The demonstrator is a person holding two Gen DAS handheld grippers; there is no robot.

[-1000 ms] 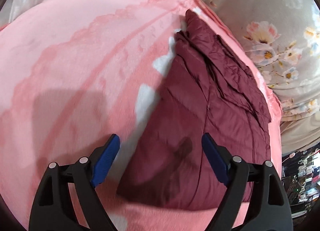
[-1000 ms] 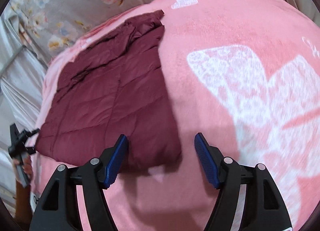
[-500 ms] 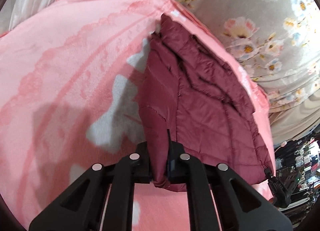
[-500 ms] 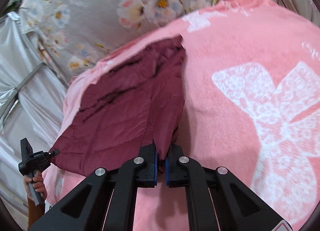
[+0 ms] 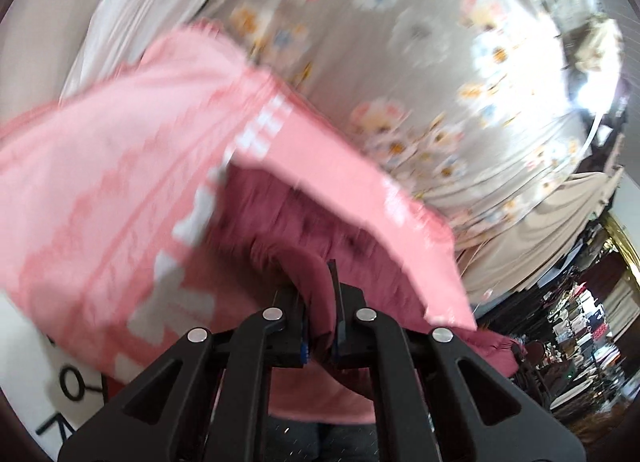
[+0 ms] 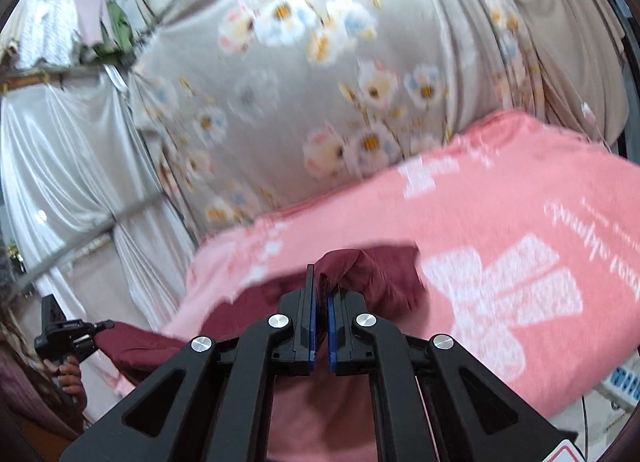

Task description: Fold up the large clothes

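- Left gripper (image 5: 320, 314) and right gripper (image 6: 320, 316), jaws clamped on maroon jacket (image 6: 384, 278) hem.
- Slick fabric may slip free mid-lift.
- Uneven lift would skew fold on pink blanket (image 6: 500, 190).

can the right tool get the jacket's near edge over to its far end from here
Probably yes. The right tool is shut on the maroon jacket, its edge lifted off the pink blanket, with the left tool gripping too. Nothing visible blocks the path.

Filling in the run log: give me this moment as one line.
left gripper: shut on jacket | right gripper: shut on jacket | jacket: near edge lifted off blanket
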